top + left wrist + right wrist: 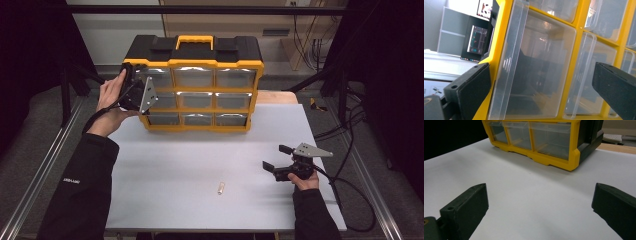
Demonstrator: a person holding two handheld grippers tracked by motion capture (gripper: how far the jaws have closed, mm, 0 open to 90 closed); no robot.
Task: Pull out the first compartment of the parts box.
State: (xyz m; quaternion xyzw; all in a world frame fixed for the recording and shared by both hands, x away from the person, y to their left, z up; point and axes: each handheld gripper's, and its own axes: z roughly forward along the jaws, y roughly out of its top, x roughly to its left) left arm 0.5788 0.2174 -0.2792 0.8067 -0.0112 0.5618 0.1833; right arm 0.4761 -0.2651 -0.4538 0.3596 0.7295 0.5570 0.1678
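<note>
**Two hand-held claws at a bench with a nine-drawer organiser**

Nearest the person, a small pale cylindrical object (220, 188) lay alone on the white rectangular bench (175, 165), toward its front edge and well apart from both claws; what it was could not be told. To its right, the right black two-jaw claw (278, 158) was held low over the bench by the person's right hand (303, 180), jaws spread wide and gripping nothing, pointing toward the bench's middle. A grey three-cornered plate sat on top of it and a black cable trailed off to the right. In the right gripper view the right claw (540, 202) showed bare white bench between its parted jaws, with the organiser's lower right corner beyond.

Farther back stood the yellow-and-black plastic drawer organiser (195, 85), upright near the bench's far edge, with a yellow carry handle on its black top and three rows of three clear drawers. The left black two-jaw claw (131, 82) was raised at the organiser's left front edge, held by the person's left hand (109, 97) in a dark sleeve. In the left gripper view the left claw (541, 92) was released, its jaws standing wide on either side of a clear plastic drawer (536, 72) that protruded from the yellow frame; neither jaw was seen touching it.
</note>
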